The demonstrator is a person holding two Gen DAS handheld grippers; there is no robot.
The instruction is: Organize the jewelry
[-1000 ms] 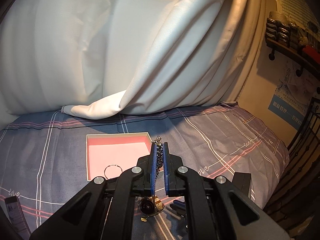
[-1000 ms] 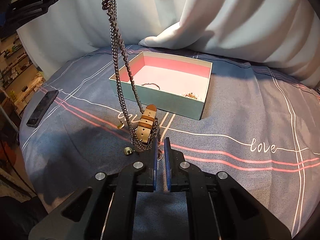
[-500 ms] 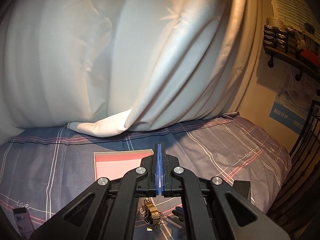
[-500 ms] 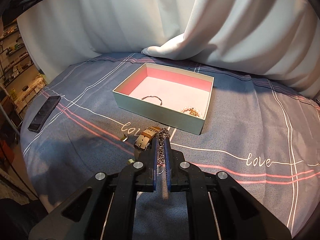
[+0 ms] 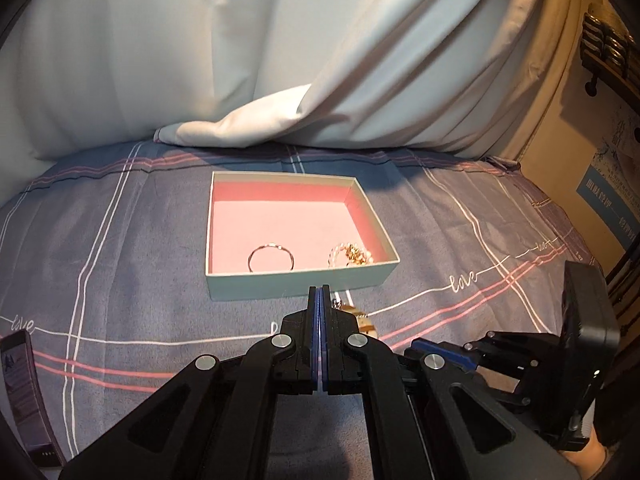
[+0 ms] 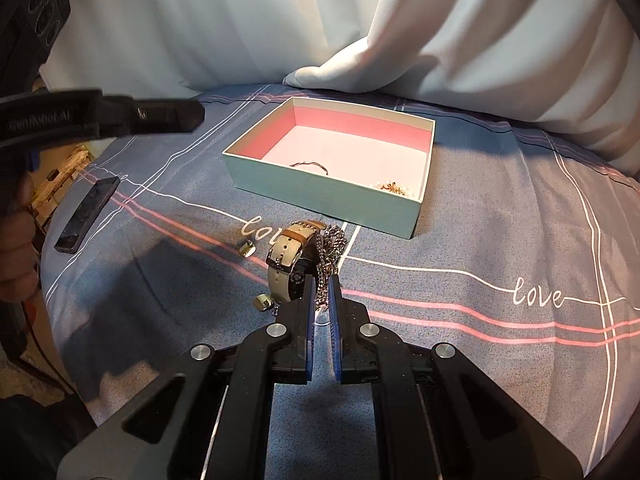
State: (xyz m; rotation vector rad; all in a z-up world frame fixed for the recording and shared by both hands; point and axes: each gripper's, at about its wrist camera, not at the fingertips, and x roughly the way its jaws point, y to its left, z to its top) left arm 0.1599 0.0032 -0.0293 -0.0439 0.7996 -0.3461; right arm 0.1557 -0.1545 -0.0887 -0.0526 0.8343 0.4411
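Observation:
A pale green box with pink lining sits on the bed. In it lie a thin bangle and a pearl bracelet. In front of the box a watch with a beige strap lies with a silver chain heaped against it. My right gripper has its jaws narrowly apart around the chain's lower end. My left gripper is shut and empty above the bed, short of the box's near wall. It shows at the left of the right wrist view.
Two small gold pieces lie left of the watch. A dark phone lies at the bed's left edge. White curtains hang behind the box. A shelf is on the right wall.
The left gripper let go of the chain, which dropped beside the watch, then shut empty and came down toward the box. The right gripper moved forward over the chain.

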